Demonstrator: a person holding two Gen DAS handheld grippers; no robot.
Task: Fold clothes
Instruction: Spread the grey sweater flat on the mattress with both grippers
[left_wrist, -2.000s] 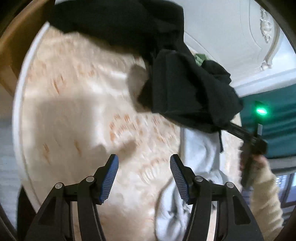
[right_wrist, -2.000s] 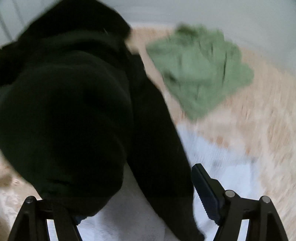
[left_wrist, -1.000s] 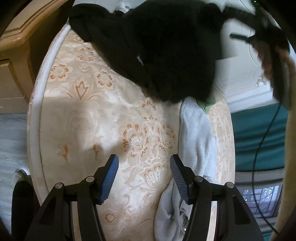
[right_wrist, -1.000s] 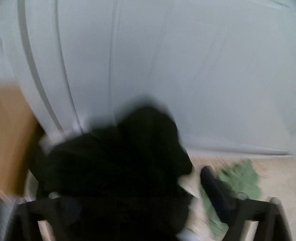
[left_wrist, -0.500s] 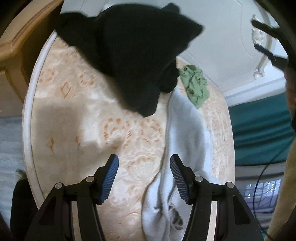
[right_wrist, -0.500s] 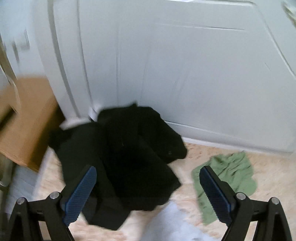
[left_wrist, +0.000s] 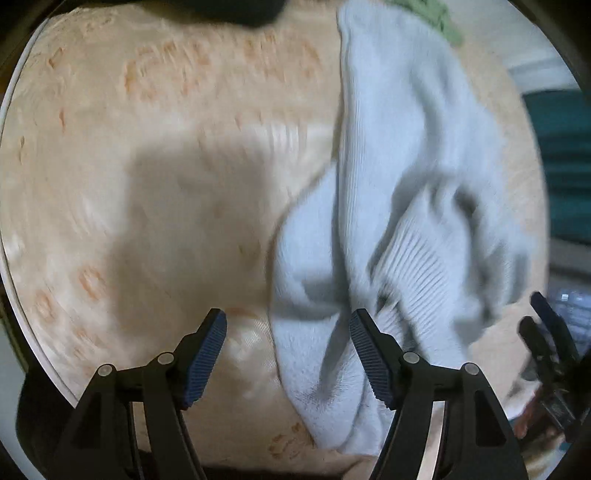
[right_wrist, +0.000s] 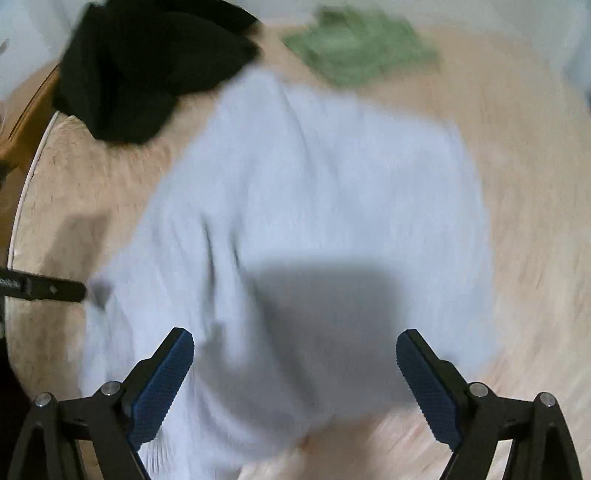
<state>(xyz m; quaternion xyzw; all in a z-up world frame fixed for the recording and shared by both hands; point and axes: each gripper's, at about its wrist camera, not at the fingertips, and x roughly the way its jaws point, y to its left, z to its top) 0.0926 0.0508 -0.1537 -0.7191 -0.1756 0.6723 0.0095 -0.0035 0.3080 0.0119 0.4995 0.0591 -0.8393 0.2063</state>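
Grey sweater (right_wrist: 314, 206) lies crumpled mid-table (right_wrist: 524, 192), black garment (right_wrist: 147, 62) at its 11 o'clock, green cloth (right_wrist: 354, 48) at 1 o'clock, both blurred; left gripper (left_wrist: 288, 350) and right gripper (right_wrist: 295, 373) hover over sweater's near edge, jaws spread, empty.

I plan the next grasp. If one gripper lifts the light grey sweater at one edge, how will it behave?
The grey sweater lies in soft folds with ribbed knit, so it will likely droop and trail. It looks thick, so perhaps rather heavy. Both the left gripper and right gripper are open, so two grasp points may help.
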